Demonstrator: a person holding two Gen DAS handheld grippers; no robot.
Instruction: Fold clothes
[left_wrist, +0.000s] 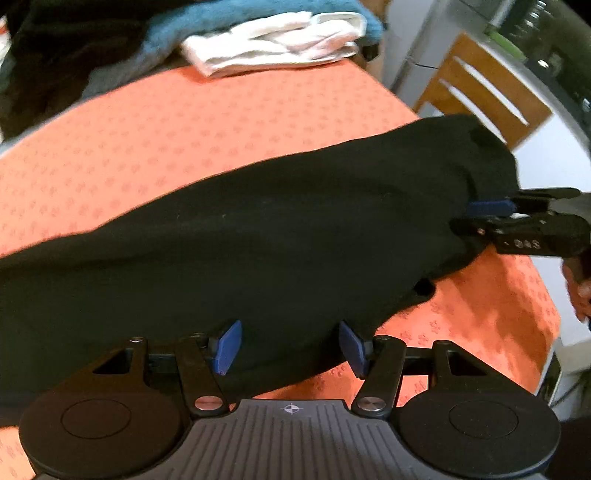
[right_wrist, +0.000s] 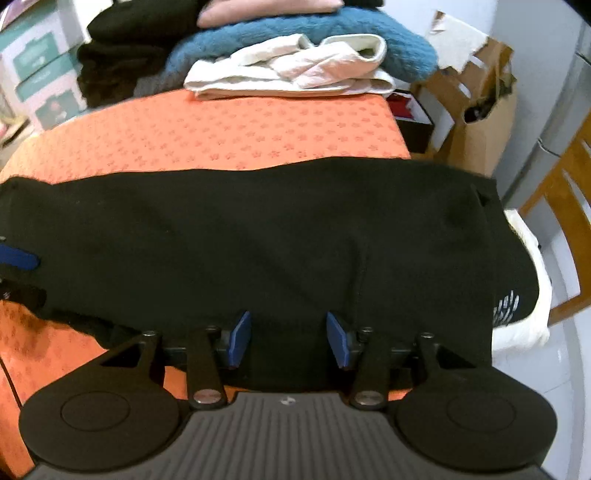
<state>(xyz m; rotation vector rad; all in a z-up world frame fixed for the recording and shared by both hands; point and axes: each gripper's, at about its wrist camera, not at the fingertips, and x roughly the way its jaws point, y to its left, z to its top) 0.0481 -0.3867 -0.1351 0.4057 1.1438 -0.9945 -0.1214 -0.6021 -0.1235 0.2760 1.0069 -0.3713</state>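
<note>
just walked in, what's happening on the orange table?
A person is folding a black garment laid across the orange tablecloth with a handheld gripper in each hand. The left gripper and right gripper both sit at its near edge, jaws apart with fabric between them; a firm pinch isn't evident. A white garment and blue towel are stacked at the far end.

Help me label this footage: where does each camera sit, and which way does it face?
Left wrist: sits on the left claw, angled down at the black garment; the right claw and fingers show at right.
Right wrist: sits on the right claw, same garment; left claw's pad at the left edge.
Shared: orange tablecloth, white folded cloth.
</note>
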